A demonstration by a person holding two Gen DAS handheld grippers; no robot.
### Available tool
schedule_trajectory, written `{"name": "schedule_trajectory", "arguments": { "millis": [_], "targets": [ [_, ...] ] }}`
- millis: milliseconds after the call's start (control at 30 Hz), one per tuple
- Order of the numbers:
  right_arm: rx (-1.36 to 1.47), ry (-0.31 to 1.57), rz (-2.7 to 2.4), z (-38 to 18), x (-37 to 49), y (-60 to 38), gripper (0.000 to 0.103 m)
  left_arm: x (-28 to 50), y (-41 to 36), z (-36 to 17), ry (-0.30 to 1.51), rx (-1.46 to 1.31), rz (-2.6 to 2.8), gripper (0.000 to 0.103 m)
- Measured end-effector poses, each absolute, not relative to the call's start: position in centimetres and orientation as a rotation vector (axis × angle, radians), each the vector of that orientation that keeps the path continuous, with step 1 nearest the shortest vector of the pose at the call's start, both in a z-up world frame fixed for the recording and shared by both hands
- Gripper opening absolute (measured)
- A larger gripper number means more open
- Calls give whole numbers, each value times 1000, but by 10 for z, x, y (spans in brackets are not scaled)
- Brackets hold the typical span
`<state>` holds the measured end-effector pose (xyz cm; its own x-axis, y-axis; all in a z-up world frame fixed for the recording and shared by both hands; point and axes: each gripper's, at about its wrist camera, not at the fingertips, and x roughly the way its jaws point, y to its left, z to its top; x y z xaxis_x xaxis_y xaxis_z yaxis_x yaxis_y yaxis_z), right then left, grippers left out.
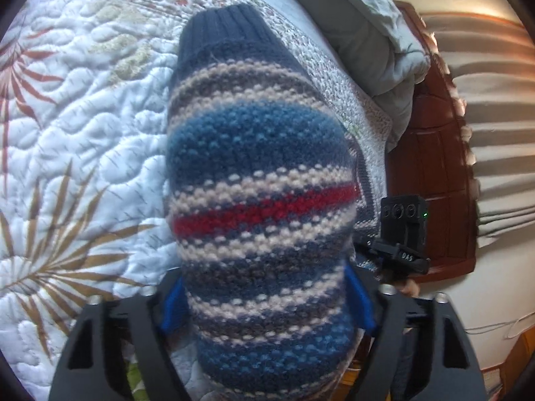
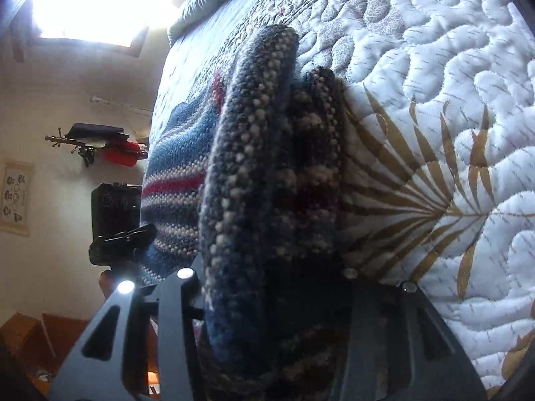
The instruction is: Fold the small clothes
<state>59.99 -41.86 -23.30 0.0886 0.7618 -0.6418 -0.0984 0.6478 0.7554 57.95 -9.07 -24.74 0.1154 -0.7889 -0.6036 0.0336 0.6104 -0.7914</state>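
A small knitted garment [image 1: 260, 173] with blue, cream, grey and red stripes and a navy ribbed end [image 1: 227, 30] lies bunched on the quilted bedspread [image 1: 83, 117]. My left gripper [image 1: 267, 300] is shut on it, with blue pads [image 1: 172, 307] pressing into the knit from both sides. In the right wrist view a thick folded ridge of the same garment [image 2: 254, 173] runs between the fingers of my right gripper [image 2: 267, 287], which is shut on it. Its fingertips are hidden under the wool. Each view shows the other gripper's black body [image 1: 404, 224] [image 2: 113, 220] close beside the garment.
The white bedspread [image 2: 434, 133] has palm-leaf prints. A grey duvet [image 1: 378, 43] is heaped at the far end of the bed. Beyond the bed edge are a brown wooden panel [image 1: 438, 173], a bright window [image 2: 90, 3] and a wall hook rack with hanging items [image 2: 97, 143].
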Motion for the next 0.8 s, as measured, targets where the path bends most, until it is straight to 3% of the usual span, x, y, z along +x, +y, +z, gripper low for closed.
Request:
{"name": "schedule_trajectory", "arguments": {
  "millis": [167, 367, 800],
  "targets": [
    [568, 1323, 662, -215, 594, -407, 39, 581, -102, -227, 1341, -627, -646, 60],
    [531, 1310, 655, -184, 578, -393, 38, 571, -103, -199, 1339, -585, -638, 59],
    [516, 1206, 810, -100, 492, -268, 38, 472, 23, -124, 1236, -588, -587, 59]
  ]
}}
